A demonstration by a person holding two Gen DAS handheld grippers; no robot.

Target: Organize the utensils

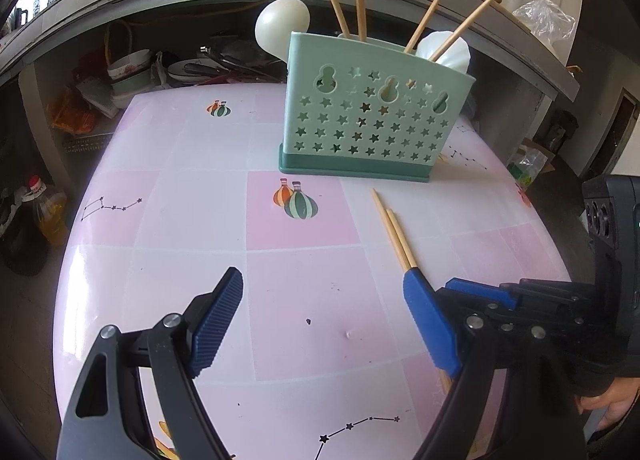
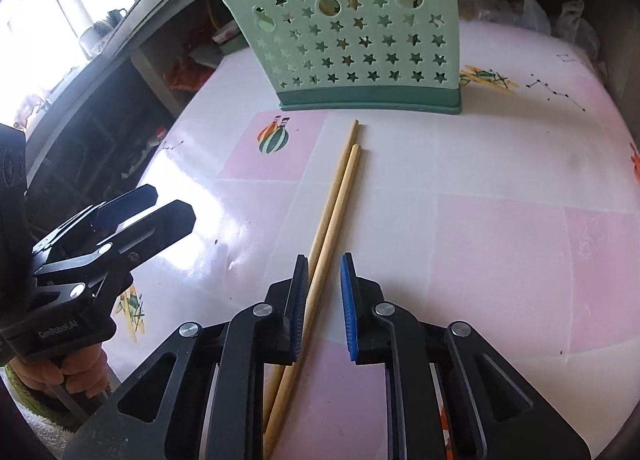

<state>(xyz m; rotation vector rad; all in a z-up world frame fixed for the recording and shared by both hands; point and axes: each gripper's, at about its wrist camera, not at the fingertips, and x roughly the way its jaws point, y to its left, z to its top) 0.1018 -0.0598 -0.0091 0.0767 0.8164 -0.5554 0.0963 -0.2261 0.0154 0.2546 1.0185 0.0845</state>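
Lowest in the right wrist frame, the right gripper point(image 2: 324, 308) straddles two chopsticks point(image 2: 334, 200) at centre, jaws parted, unclamped. Closing off-centre could catch only one stick. The left view alone shows the left gripper point(image 1: 324, 324) spread wide, and utensils filling the green holder point(image 1: 372, 112).

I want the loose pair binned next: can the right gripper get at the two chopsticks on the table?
Probably yes: the right gripper is open, its fingers already straddling the chopsticks, with nothing over them.
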